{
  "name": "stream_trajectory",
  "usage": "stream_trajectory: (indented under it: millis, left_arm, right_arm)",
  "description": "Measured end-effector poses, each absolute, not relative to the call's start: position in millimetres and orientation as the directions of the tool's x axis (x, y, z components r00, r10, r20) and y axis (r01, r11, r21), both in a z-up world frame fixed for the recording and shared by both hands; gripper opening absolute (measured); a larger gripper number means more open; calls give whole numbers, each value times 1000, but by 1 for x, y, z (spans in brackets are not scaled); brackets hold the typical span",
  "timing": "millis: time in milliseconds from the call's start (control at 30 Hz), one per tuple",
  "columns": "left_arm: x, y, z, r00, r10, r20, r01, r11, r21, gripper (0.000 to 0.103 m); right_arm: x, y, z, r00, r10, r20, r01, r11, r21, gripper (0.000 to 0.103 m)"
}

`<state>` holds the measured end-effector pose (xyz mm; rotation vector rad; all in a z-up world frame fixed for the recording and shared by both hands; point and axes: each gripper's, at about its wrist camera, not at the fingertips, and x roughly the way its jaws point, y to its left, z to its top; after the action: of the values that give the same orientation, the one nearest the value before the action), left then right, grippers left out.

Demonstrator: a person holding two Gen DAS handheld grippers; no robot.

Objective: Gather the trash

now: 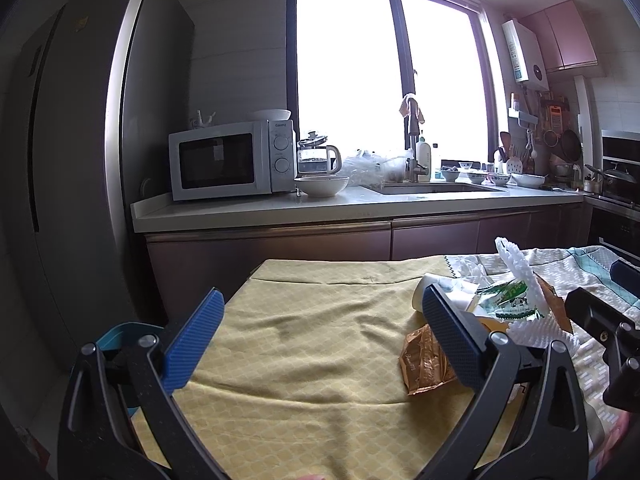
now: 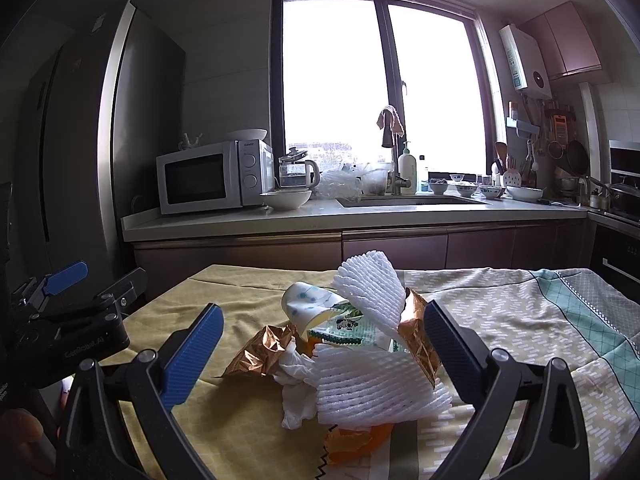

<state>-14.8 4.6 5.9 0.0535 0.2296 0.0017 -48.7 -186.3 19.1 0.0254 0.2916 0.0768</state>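
A heap of trash lies on the cloth-covered table (image 2: 520, 320): white foam fruit nets (image 2: 372, 384), a crumpled tissue (image 2: 296, 392), a tipped paper cup (image 2: 308, 304), a green-and-white wrapper (image 2: 348, 326), copper foil wrappers (image 2: 264, 348) and orange scraps (image 2: 352, 444). My right gripper (image 2: 324, 316) is open, its blue fingers either side of the heap. In the left wrist view the heap sits at right: foil wrapper (image 1: 424, 364), cup (image 1: 428, 288), foam net (image 1: 520, 276). My left gripper (image 1: 324, 304) is open over bare yellow cloth (image 1: 304, 332), holding nothing.
Beyond the table runs a kitchen counter (image 1: 320, 204) with a microwave (image 1: 232, 160), kettle (image 1: 318, 158), bowl (image 1: 322, 185) and sink (image 1: 436, 189). A tall fridge (image 1: 80, 140) stands at left, an oven (image 1: 620, 200) at right. A blue bin rim (image 1: 120, 334) shows beside the table's left edge.
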Motion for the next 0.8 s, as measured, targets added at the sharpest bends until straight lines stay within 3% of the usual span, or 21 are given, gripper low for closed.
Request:
stream_trajectory:
  millis: [800]
  left_arm:
    - [-14,5,3,966,31,-256,-19,999,49,98]
  right_arm:
    - [-49,-185,18,952,94,-291,-86,995,40,97]
